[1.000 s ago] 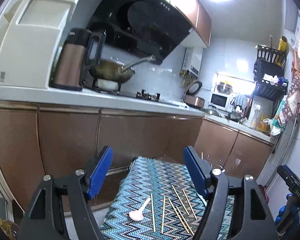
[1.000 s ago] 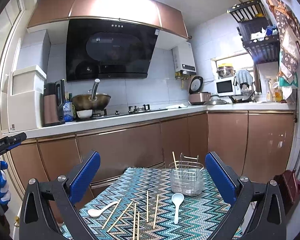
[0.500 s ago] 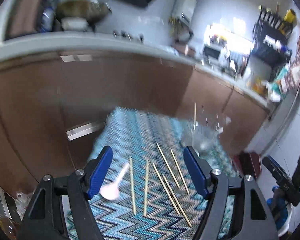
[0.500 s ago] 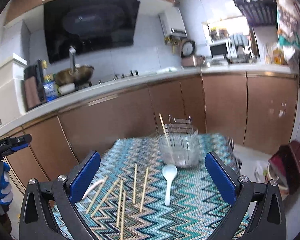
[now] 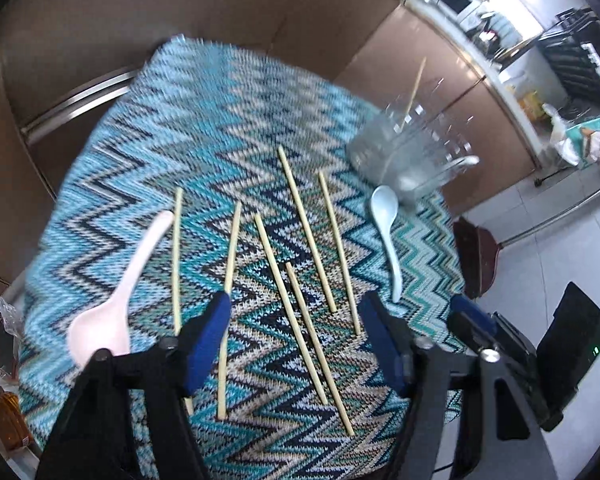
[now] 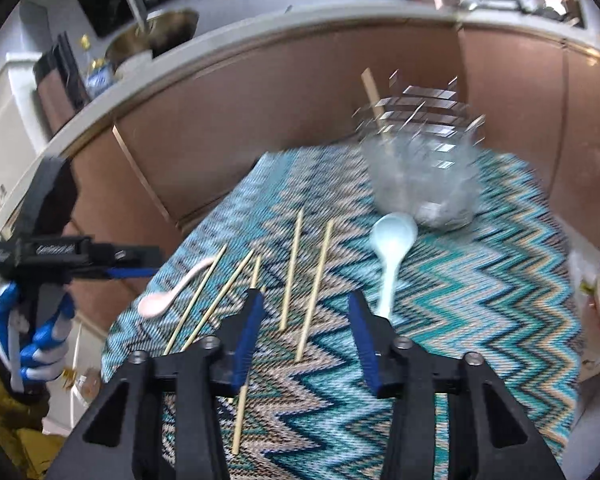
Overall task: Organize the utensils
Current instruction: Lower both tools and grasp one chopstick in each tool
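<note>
Several wooden chopsticks lie side by side on a blue zigzag cloth. A pink spoon lies at the left, a pale blue spoon at the right. A clear holder with a wire rack stands at the far right and holds one chopstick. My left gripper is open and empty above the near chopsticks. My right gripper is open and empty above the chopsticks, with the blue spoon, the pink spoon and the holder beyond.
Brown kitchen cabinets stand close behind the table, with a counter, a wok and a kettle above. The left gripper's body shows at the left in the right wrist view. Tiled floor lies to the right.
Both grippers have tilted down and moved closer to the table. The right gripper's jaws have narrowed. The utensils have not moved.
</note>
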Demonstrator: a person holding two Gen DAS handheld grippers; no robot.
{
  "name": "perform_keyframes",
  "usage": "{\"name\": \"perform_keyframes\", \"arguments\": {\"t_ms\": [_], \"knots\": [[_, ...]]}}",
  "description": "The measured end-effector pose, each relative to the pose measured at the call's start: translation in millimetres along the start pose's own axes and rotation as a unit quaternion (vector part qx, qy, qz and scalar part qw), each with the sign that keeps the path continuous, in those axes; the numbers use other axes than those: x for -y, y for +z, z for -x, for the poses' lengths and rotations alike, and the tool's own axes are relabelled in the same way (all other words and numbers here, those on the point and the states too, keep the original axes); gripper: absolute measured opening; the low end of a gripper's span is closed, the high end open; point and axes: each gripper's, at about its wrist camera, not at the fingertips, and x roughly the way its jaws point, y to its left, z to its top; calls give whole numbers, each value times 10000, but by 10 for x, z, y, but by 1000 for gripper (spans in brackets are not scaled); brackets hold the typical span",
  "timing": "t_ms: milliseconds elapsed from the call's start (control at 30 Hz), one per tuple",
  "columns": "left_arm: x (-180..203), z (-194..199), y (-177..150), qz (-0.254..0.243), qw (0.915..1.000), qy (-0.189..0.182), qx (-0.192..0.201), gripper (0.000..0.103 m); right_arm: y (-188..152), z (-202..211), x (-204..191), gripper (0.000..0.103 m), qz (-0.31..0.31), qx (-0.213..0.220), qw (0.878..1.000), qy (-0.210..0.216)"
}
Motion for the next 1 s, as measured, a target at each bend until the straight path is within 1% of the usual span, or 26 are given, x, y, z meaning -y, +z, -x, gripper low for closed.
{"name": "perform_keyframes", "arguments": {"t_ms": [33,100,233,300,367,400,567,700,967,1000], "knots": [[-5,-110,48,29,9999,2,-147,53,4,-77,-30,27,48,-145,9998,95],[-10,-278,127,106,9993,35,-362,48,17,-235,-92,20,138,-389,9989,243],[-38,-554,258,215,9971,68,-727,40,34,-548,-247,16,370,-913,9943,419],[-57,-651,314,238,9961,153,-837,37,55,-681,-285,16,421,-1122,9917,460],[-93,-767,365,347,9940,119,-1034,31,83,-820,-317,16,466,-1320,9892,439],[-104,-801,378,368,9934,118,-1077,30,99,-894,-330,16,500,-1431,9876,420],[-167,-993,431,477,9896,219,-1343,20,179,-1165,-373,16,562,-1812,9807,465],[-192,-1105,448,523,9871,226,-1497,16,216,-1349,-461,16,698,-2084,9745,444],[-225,-1132,478,585,9855,136,-1585,12,282,-1717,-489,16,893,-2560,9625,55],[-236,-1140,486,602,9853,122,-1596,11,282,-1763,-487,15,880,-2612,9613,17]]}}
